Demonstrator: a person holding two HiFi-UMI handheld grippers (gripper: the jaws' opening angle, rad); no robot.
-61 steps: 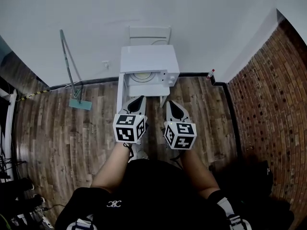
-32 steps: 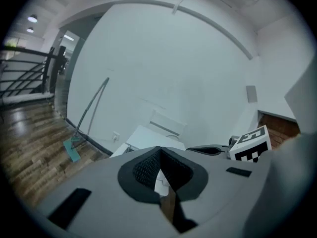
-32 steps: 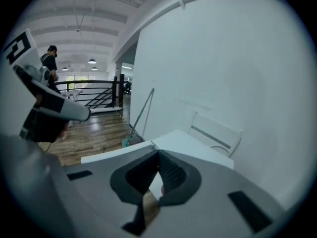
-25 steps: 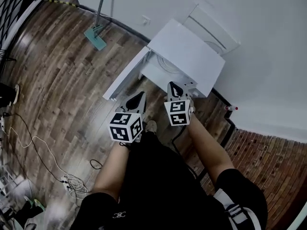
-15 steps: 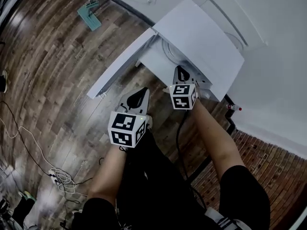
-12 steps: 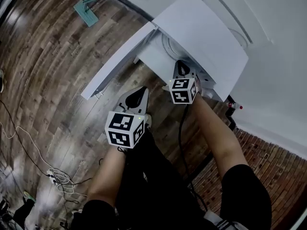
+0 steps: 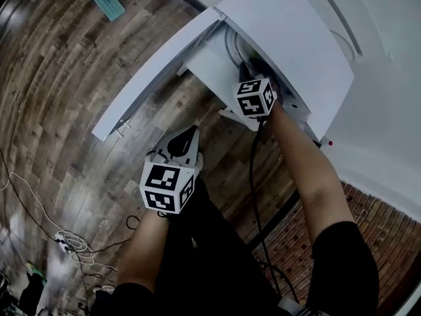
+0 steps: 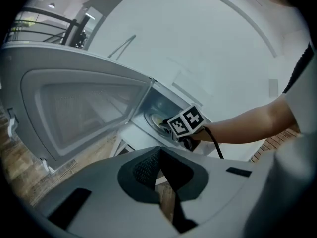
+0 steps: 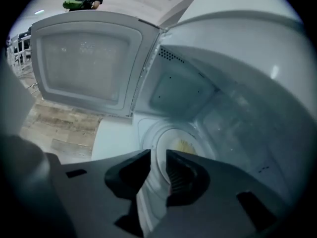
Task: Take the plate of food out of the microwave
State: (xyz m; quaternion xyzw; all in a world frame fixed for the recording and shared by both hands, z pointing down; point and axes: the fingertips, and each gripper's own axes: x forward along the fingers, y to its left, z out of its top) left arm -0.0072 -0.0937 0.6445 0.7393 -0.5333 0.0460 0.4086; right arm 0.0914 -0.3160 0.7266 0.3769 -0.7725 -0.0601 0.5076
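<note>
The plate point(image 9: 165, 143) of food point(image 9: 187, 147) lies inside the microwave point(image 7: 289, 38), whose door point(image 7: 154, 64) is swung wide. The right gripper point(image 9: 157, 158) is held at the cavity mouth. Its jaws have just been opening and stand spread, with the near plate rim in the gap, not pinched. The rim should be seated deep between the pads before closing, and the plate kept level. The left gripper point(image 8: 159, 152) is pressed together, empty, well apart from the microwave.

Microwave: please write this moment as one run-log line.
door open | plate with food inside microwave | right tongs open, just been opening, nothing between, plate ahead | left tongs shut, empty, outside
</note>
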